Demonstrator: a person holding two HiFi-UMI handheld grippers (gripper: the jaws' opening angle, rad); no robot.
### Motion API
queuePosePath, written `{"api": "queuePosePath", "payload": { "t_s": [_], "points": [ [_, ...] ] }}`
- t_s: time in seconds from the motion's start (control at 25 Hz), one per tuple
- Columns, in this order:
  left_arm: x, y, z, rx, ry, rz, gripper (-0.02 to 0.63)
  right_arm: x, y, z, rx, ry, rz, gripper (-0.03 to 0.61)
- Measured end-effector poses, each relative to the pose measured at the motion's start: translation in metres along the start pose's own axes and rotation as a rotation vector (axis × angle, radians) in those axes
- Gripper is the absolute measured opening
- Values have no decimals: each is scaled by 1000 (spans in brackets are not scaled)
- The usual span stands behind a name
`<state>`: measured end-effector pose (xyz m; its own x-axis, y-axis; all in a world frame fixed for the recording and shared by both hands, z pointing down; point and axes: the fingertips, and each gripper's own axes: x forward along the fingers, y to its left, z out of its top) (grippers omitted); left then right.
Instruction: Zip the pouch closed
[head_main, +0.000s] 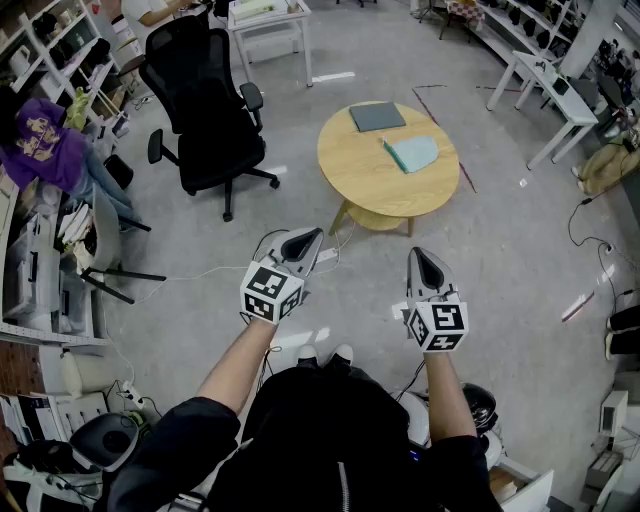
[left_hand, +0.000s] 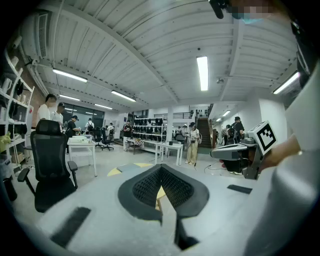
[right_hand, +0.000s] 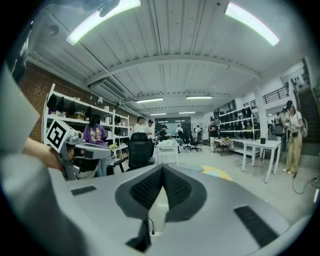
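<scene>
A light blue pouch (head_main: 412, 153) lies on the round wooden table (head_main: 360, 175), beside a flat dark grey item (head_main: 377, 116). Both grippers hover over the floor well short of the table, side by side and pointing toward it. My left gripper (head_main: 305, 240) is shut with nothing in it, its dark pads meeting at the tip (left_hand: 161, 169). The same holds for my right gripper (head_main: 427, 258), whose pads are pressed together and empty (right_hand: 163, 170). A sliver of the table (right_hand: 221, 174) shows past the right jaws. The pouch's zip cannot be made out.
A black office chair (head_main: 205, 110) stands left of the table, with a white desk (head_main: 270, 20) behind it. Shelving lines the left wall, and a white table (head_main: 545, 90) is at the right. Cables trail on the floor (head_main: 590, 215). Several people stand farther off (left_hand: 192, 142).
</scene>
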<state>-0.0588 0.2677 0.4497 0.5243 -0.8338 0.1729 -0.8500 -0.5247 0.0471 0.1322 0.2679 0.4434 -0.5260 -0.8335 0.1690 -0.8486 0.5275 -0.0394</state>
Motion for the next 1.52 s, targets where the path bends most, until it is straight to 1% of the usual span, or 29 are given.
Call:
{"api": "queuePosePath", "payload": {
  "t_s": [0.12,0.28,0.48,0.72,0.92,1.08,1.2,1.36,1.52],
  "points": [
    [3,-5,-1,-2,9,1,6,-2,0,0,12,9,42,3],
    [6,-11,-6,-4,19,4,6,-1,-4,-7,3,32,65,3],
    [11,-16,-20,-25,41,15,6,-4,-8,-18,-4,59,95,3],
    [33,-7,-24,-33,50,0,6,5,-20,-20,16,67,91,3],
    [72,1,-28,-36,54,-28,6,22,-45,-29,29,82,72,3],
    [113,21,-35,-46,66,-52,6,56,-67,-34,38,102,58,3],
    [149,44,-33,-54,72,-60,6,92,-85,-32,44,119,64,3],
    [200,81,-29,-63,87,-79,6,150,-109,-26,48,151,66,3],
    [254,129,-22,-52,118,-107,6,217,-133,-17,66,183,72,3]
  ]
}}
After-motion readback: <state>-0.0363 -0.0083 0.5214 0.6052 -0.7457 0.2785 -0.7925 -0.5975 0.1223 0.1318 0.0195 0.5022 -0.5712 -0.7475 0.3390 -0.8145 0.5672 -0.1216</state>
